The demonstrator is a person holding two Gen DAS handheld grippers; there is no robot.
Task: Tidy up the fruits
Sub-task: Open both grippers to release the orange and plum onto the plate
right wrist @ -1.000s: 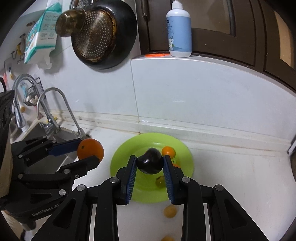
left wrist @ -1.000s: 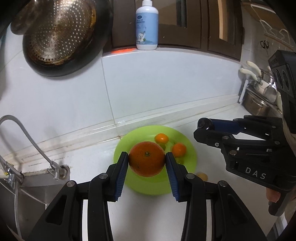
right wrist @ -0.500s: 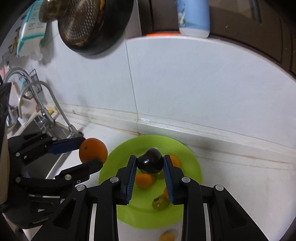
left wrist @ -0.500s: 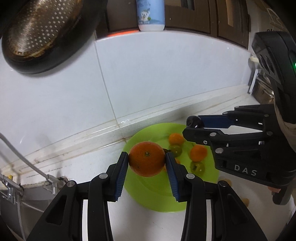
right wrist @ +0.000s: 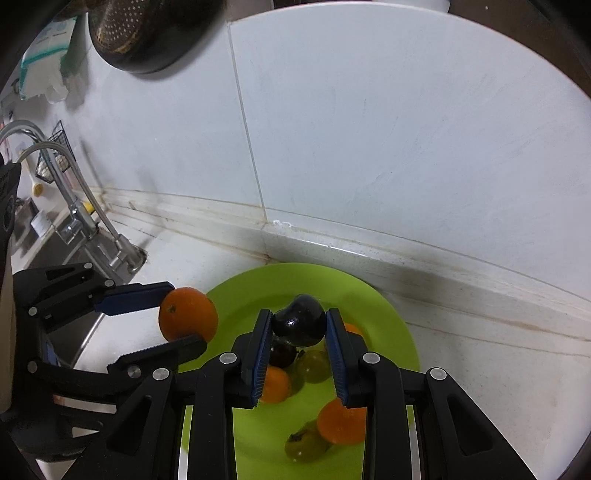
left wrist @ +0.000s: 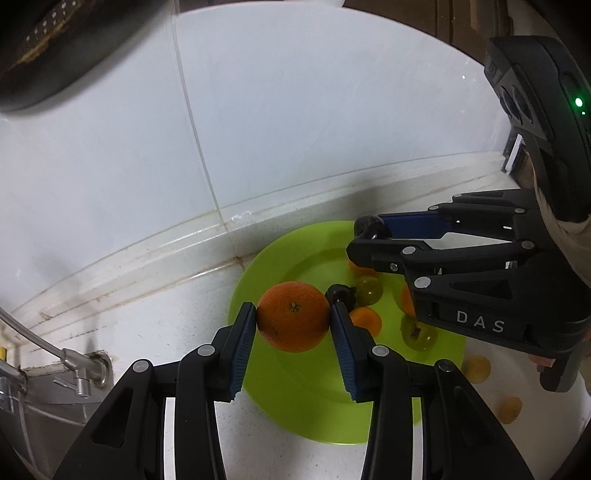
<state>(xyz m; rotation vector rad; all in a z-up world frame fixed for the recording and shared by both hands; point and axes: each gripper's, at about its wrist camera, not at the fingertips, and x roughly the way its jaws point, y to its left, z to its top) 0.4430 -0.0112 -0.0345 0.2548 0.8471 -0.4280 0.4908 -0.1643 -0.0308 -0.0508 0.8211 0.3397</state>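
My left gripper (left wrist: 293, 318) is shut on a large orange (left wrist: 293, 315) and holds it over the left edge of a lime green plate (left wrist: 273, 258). My right gripper (right wrist: 298, 325) is shut on a dark purple fruit (right wrist: 299, 319) above the plate's (right wrist: 391, 317) middle. The left gripper (right wrist: 173, 314) with the orange (right wrist: 187, 313) also shows in the right wrist view, and the right gripper (left wrist: 364, 238) in the left wrist view. On the plate lie small oranges (right wrist: 341, 421), greenish tomatoes (right wrist: 314, 365) and a dark fruit (left wrist: 341, 295).
Two small yellow-orange fruits (left wrist: 476, 367) lie on the white counter right of the plate. A sink with a faucet (right wrist: 74, 218) is at the left. A tiled wall stands close behind the plate. A dark pan (right wrist: 147, 33) hangs on it.
Both grippers have moved forward and down toward the plate with their fruit held. The plate and its fruits now look larger and nearer.
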